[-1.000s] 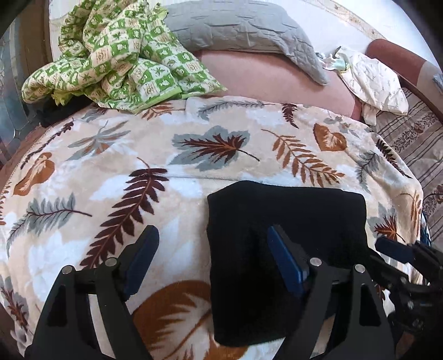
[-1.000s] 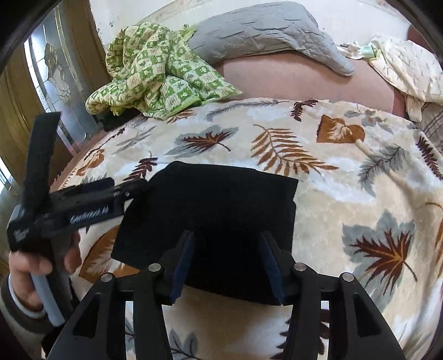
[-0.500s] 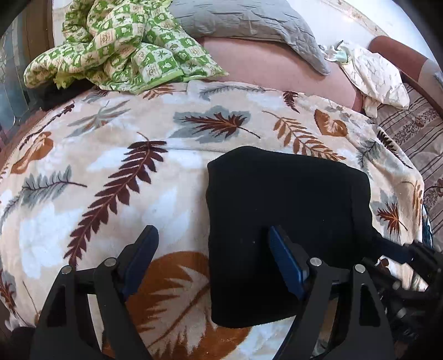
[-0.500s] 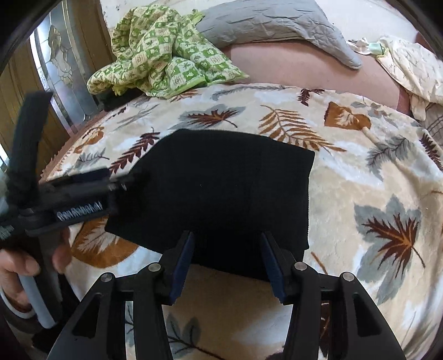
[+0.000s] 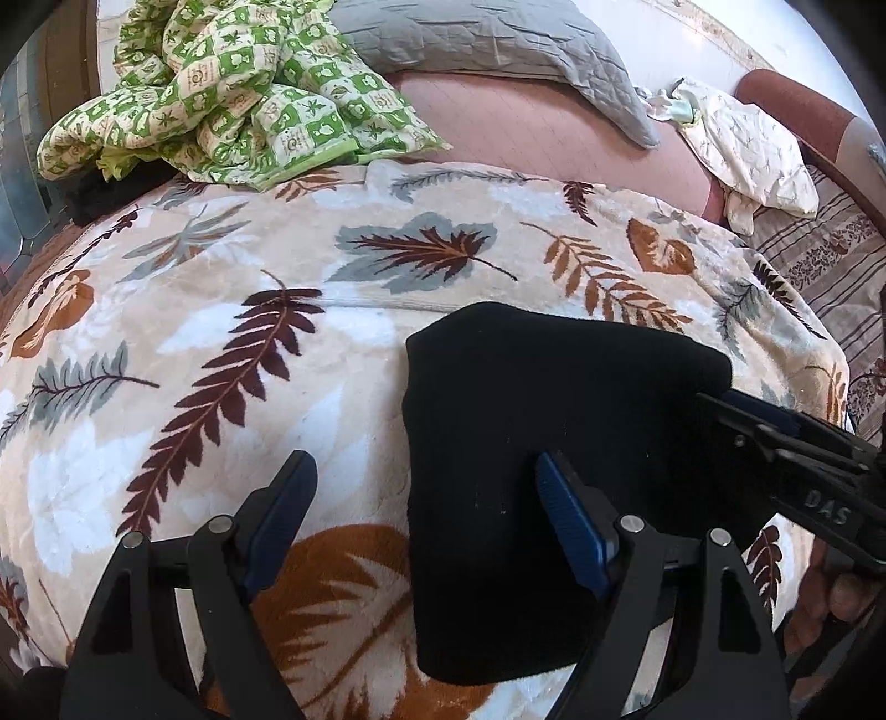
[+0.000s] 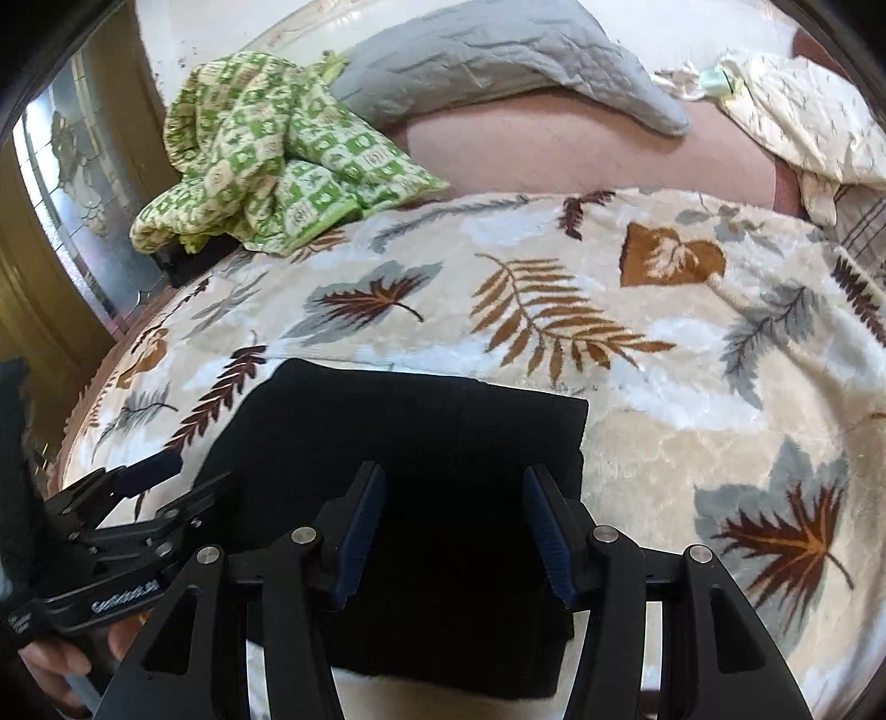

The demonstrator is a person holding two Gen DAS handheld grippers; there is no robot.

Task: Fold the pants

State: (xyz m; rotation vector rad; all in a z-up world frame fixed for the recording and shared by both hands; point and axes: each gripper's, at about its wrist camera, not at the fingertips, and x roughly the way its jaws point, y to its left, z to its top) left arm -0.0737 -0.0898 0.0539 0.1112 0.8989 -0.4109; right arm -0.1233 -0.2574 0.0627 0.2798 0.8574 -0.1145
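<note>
The black pants (image 5: 542,443) lie folded into a flat rectangle on the leaf-print blanket (image 5: 232,343); they also show in the right wrist view (image 6: 421,476). My left gripper (image 5: 426,493) is open over the pants' left edge, one finger above the blanket, the other above the cloth. My right gripper (image 6: 451,526) is open above the near part of the pants, holding nothing. The right gripper also shows at the pants' right side in the left wrist view (image 5: 775,437), and the left gripper at their left side in the right wrist view (image 6: 155,487).
A crumpled green checked quilt (image 5: 232,94) and a grey pillow (image 5: 498,50) lie at the back of the bed. A cream cloth (image 5: 747,155) lies at the back right beside a striped cover (image 5: 819,266). A wooden-framed mirror (image 6: 72,183) stands at the left.
Both grippers have drawn back and tilted a little, so the folded pants sit lower in both views. The pants have not moved, and both grippers stay open.
</note>
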